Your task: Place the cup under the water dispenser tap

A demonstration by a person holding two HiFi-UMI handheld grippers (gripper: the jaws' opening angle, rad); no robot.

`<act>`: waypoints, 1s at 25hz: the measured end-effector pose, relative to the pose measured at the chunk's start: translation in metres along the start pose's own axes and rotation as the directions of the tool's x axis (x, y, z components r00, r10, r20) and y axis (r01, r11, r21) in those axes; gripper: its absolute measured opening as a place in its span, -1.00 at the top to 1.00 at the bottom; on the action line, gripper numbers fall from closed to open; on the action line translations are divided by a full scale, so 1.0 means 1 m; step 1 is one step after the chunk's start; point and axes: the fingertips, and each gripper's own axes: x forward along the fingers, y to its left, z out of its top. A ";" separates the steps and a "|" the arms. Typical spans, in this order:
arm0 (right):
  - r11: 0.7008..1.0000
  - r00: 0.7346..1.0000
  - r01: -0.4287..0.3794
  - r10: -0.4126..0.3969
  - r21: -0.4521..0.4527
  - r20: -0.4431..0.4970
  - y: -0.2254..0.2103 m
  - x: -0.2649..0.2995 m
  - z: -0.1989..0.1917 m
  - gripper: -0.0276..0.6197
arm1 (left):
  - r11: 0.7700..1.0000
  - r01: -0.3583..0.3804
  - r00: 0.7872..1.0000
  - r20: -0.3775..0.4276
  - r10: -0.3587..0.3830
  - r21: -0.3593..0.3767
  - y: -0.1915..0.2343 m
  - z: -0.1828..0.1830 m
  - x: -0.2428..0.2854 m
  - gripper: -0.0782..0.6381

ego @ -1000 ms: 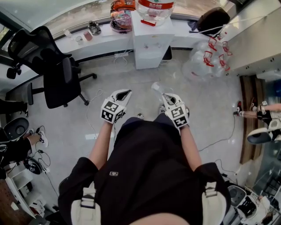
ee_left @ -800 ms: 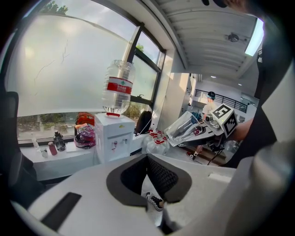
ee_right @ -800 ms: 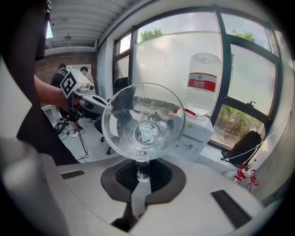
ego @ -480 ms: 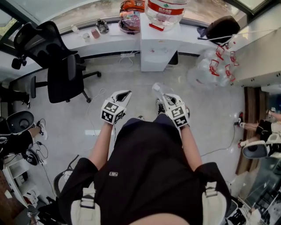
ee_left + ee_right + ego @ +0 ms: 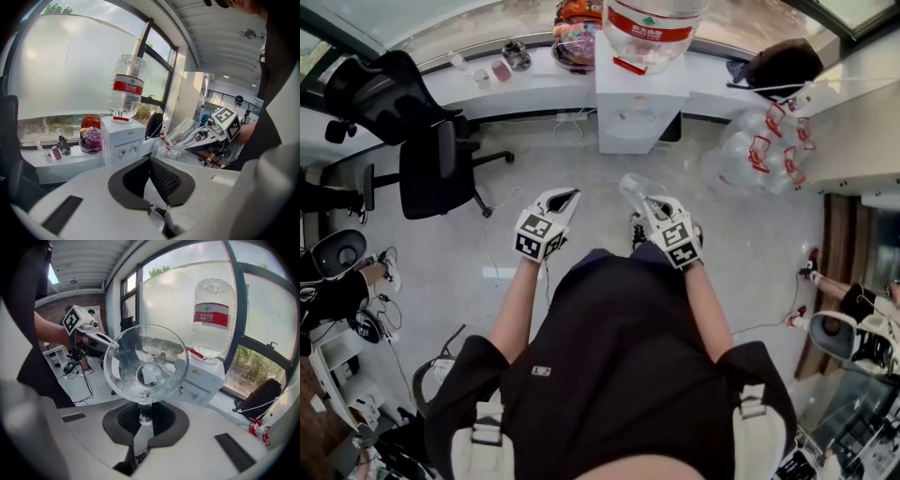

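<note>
A clear glass cup is held tilted out in front of me, with my right gripper shut on its rim. In the right gripper view the cup shows its round base toward the camera, clamped where the pads meet. The white water dispenser with its upturned bottle stands ahead against the window counter, well apart from the cup. Its taps show small on the front. My left gripper is level with the right one, pads together and nothing in it; its own view shows the cup.
A black office chair stands to the left of the dispenser. Clear bags of empty bottles and a black bag lie to its right. Small items sit on the window counter. Cables trail over the floor.
The dispenser has come nearer and sits lower in the head view as I walk toward it. Both grippers moved forward with me, the cup still held in the right one.
</note>
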 end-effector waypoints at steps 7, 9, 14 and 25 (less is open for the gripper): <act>0.998 0.998 -0.055 0.054 -0.042 -0.027 -0.049 0.018 -0.001 0.92 | 0.998 -0.045 0.999 0.016 0.046 -0.035 0.007 0.024 0.042 0.78; 0.995 0.996 -0.079 0.077 -0.057 -0.041 -0.061 0.024 -0.005 0.92 | 0.996 -0.065 0.998 0.015 0.066 -0.053 0.008 0.025 0.052 0.78; 0.984 0.986 -0.153 0.146 -0.089 -0.075 -0.084 0.041 -0.013 0.92 | 0.986 -0.125 0.992 0.006 0.127 -0.108 0.014 0.026 0.068 0.78; 0.936 0.950 -0.301 0.279 -0.183 -0.138 -0.123 0.092 -0.023 0.92 | 0.929 -0.289 0.953 0.016 0.301 -0.229 0.029 0.033 0.069 0.78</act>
